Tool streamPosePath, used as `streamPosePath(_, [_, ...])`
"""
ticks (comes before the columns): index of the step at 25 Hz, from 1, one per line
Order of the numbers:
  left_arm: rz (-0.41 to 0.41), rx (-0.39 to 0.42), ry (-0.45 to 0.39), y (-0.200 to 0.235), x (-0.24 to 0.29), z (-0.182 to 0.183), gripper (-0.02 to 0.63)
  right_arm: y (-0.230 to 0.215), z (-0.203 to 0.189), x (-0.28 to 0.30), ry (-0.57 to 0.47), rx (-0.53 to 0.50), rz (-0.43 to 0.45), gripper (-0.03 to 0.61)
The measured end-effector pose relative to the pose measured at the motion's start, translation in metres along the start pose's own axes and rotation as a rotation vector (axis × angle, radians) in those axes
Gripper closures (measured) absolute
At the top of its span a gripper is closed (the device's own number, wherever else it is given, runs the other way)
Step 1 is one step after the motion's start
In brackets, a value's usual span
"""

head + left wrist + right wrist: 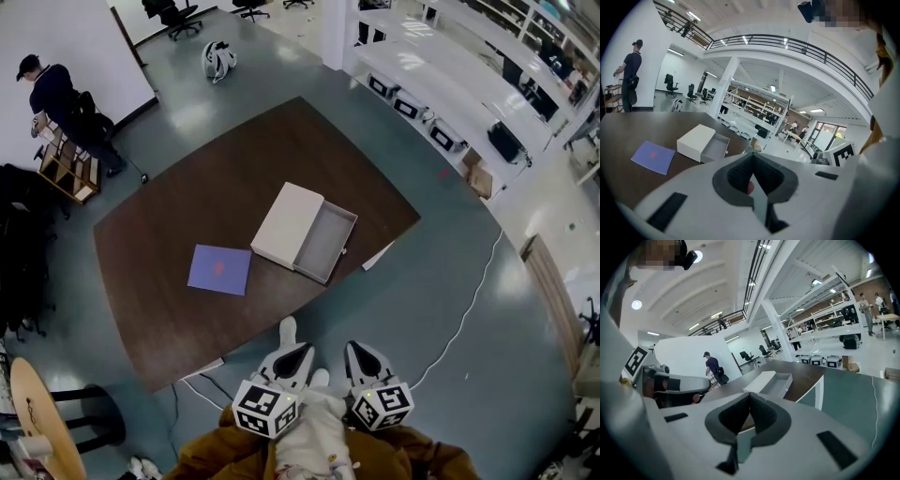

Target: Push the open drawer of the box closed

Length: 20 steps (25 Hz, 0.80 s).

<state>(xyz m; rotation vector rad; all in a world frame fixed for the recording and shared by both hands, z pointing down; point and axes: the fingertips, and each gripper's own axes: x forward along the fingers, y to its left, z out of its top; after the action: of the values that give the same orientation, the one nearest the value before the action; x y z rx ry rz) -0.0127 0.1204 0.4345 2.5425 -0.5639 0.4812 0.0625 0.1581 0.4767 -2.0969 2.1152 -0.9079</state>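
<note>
One dark brown wooden table fills the middle of the head view. On it lie one flat white cardboard box with its single grey drawer, and one square purple sheet. The drawer stands pulled out toward the lower right of the frame, its tray fully showing. The box sits right of the table's centre. The drawer's outer wall is near the table's lower right edge, where a small white strip lies. The purple sheet lies just left of the box, apart from it, with bare wood all round it and down to the near edge. There are two grippers, the left gripper and the right gripper. They sit side by side at the bottom centre, below the table's near edge and over grey-green floor, well apart from the drawer. Each gripper view shows its jaws closed tip to tip with nothing between them. One white cable curves across the floor at the right, and one person stands at the upper left, beyond the table's far corner.
</note>
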Motion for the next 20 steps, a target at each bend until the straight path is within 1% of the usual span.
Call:
streamPosePath(3, [-0.006, 0.079, -0.003, 0.019, 0.014, 0.019, 0.607, -0.008, 0.016, 0.024, 0.007, -0.037, -0.035, 0.572])
streamPosePath(4, [-0.019, 0.085, -0.005, 0.025, 0.020, 0.026, 0.607, -0.010, 0.022, 0.033, 0.006, -0.043, -0.045, 0.572])
streamPosePath(7, [-0.057, 0.049, 0.009, 0.050, 0.034, 0.042, 0.607, -0.008, 0.035, 0.062, 0.012, -0.041, -0.068, 0.572])
streamPosePath(10, [-0.089, 0.052, 0.026, 0.076, 0.040, 0.058, 0.607, -0.002, 0.047, 0.090, 0.031, -0.047, -0.097, 0.572])
streamPosePath(14, [-0.133, 0.044, 0.046, 0.106, 0.056, 0.073, 0.607, -0.004, 0.059, 0.126, 0.046, -0.043, -0.138, 0.572])
streamPosePath(17, [-0.164, 0.041, 0.068, 0.122, 0.064, 0.077, 0.607, 0.002, 0.061, 0.145, 0.070, -0.044, -0.161, 0.572])
streamPosePath(20, [-0.204, 0.059, 0.089, 0.131, 0.073, 0.073, 0.607, 0.012, 0.059, 0.161, 0.083, -0.061, -0.163, 0.572])
